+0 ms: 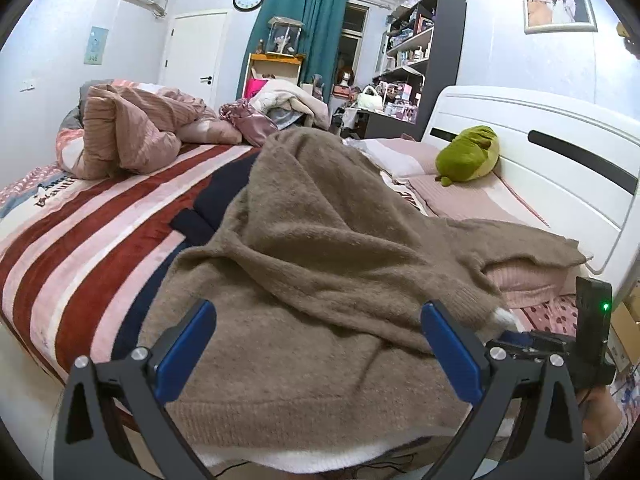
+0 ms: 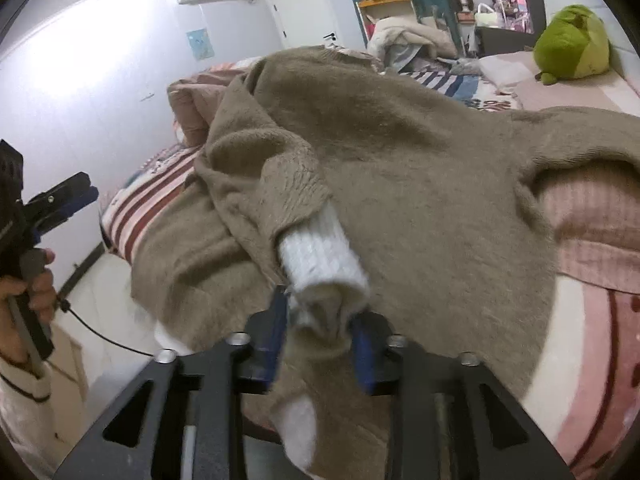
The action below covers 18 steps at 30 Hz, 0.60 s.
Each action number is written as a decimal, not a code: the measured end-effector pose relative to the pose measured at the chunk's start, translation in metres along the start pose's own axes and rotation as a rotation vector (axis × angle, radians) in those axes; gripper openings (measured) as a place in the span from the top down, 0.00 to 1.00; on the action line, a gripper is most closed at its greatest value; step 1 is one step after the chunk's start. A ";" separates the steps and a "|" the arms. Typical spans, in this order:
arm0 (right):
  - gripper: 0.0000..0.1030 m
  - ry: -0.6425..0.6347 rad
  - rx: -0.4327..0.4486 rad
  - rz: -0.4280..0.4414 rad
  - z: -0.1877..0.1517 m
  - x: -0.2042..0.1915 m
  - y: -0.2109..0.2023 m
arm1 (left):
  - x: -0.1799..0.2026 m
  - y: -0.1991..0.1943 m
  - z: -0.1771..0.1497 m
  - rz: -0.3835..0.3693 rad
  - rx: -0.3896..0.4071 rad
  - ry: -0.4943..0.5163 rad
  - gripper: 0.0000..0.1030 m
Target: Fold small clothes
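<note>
Lying rumpled across the near edge of the bed [image 1: 80, 216], the brown sweater [image 1: 304, 232] covers most of the near side of the striped blanket [image 1: 92, 236], its white-trimmed hem hanging over the bed's front edge. Left gripper [image 1: 316, 336]: jaws spread wide, blue pads either side of the sweater's lower body, nothing clamped between them; whether the pads touch the knit cannot be told. In the right wrist view this gripper [image 2: 60, 196] sits at far left, off the bed's edge, in the person's left hand [image 2: 28, 284]. A dark garment [image 1: 212, 200] lies partly under the sweater toward the middle of the bed. Right gripper [image 2: 320, 332]: jaws closed on the sleeve's white ribbed cuff [image 2: 324, 256], fabric bunched between the blue pads, the sleeve raised above the sweater body. Further right, the sweater drapes over a pink pillow [image 2: 592, 220] near the head of the bed. Green plush toy [image 1: 468, 154] rests against the white headboard [image 1: 560, 152] at the far right corner.
</note>
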State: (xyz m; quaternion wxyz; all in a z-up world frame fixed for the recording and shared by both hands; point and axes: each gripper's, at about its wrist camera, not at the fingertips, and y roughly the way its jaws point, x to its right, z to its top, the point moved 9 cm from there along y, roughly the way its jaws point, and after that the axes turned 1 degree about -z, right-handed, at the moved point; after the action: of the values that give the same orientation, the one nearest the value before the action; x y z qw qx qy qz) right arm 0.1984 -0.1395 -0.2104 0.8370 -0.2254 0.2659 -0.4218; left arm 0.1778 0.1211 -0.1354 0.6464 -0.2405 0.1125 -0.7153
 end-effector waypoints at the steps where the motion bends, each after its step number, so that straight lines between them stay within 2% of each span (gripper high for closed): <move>1: 0.52 0.009 0.013 -0.004 0.002 0.001 -0.004 | 0.001 0.000 -0.001 -0.003 -0.004 -0.001 0.02; 5: 0.52 0.033 0.055 -0.035 0.006 0.014 -0.023 | 0.008 -0.003 -0.003 -0.028 -0.007 0.013 0.02; 8: 0.49 0.062 0.111 -0.096 0.013 0.038 -0.047 | 0.017 -0.005 0.000 -0.037 0.002 0.033 0.02; 11: 0.37 0.131 0.185 -0.204 0.019 0.082 -0.080 | 0.029 -0.003 0.006 -0.062 0.017 0.038 0.02; 15: 0.23 0.238 0.288 -0.272 0.026 0.131 -0.116 | 0.047 0.005 0.015 -0.087 0.022 0.053 0.02; 18: 0.22 0.293 0.364 -0.351 0.036 0.173 -0.136 | 0.062 0.014 0.021 -0.109 0.023 0.070 0.02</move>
State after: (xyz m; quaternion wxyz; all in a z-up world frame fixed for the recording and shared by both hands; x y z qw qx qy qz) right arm 0.2285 -0.3509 -0.1453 0.7306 -0.0510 0.2608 -0.6289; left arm 0.1971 0.0614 -0.1112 0.6050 -0.2138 0.1136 -0.7585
